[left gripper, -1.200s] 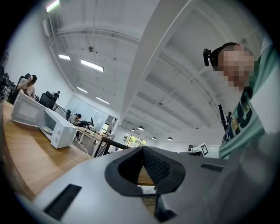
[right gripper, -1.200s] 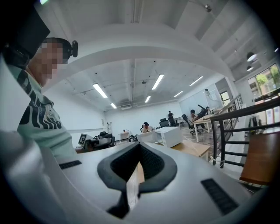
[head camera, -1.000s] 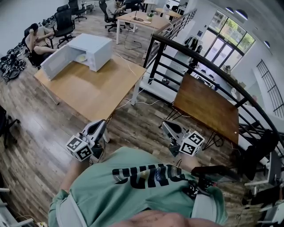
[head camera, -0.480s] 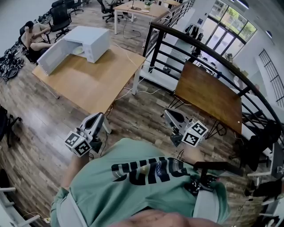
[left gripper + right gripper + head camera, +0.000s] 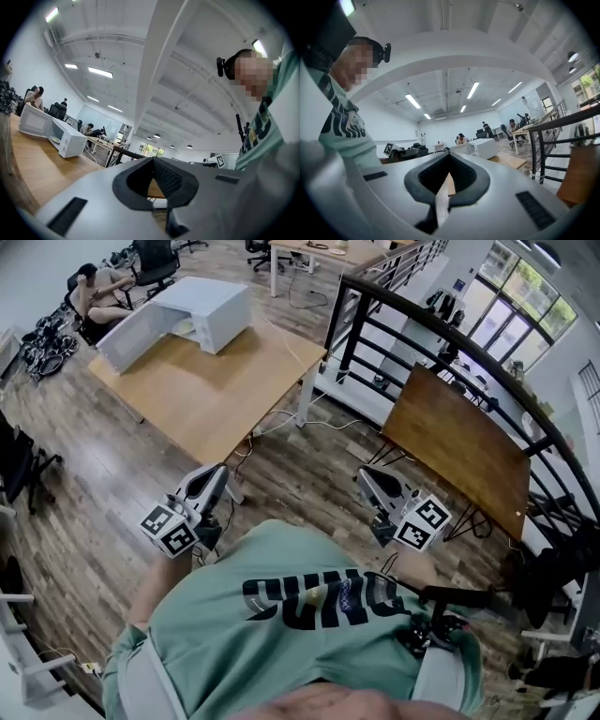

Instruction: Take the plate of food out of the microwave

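**Both grippers empty, microwave well ahead on the table**

Nearest the head camera is the person's green shirt (image 5: 309, 615). Just in front of it both grippers are held out about level over the wooden floor (image 5: 84, 512). The left gripper (image 5: 214, 474) has its fingers pressed together with nothing between them. Its own view shows the dark pads meeting at the tip. The right gripper (image 5: 368, 476) is also empty. Its fingers meet at the tip, with only a thin slit showing lower down in its own view.

Beyond the grippers stands a light wooden table (image 5: 216, 395). To the right are a black railing (image 5: 441, 343) and a darker table (image 5: 459, 451).

At the far end of the light table sits the white microwave (image 5: 217, 307), well apart from both grippers. Its door (image 5: 131, 332) is swung open to the left. The plate of food (image 5: 55, 139) lies inside the cavity, seen as a pale disc in the left gripper view. Its contents are too small to make out.

Behind the microwave a person (image 5: 94, 292) sits in an office chair.
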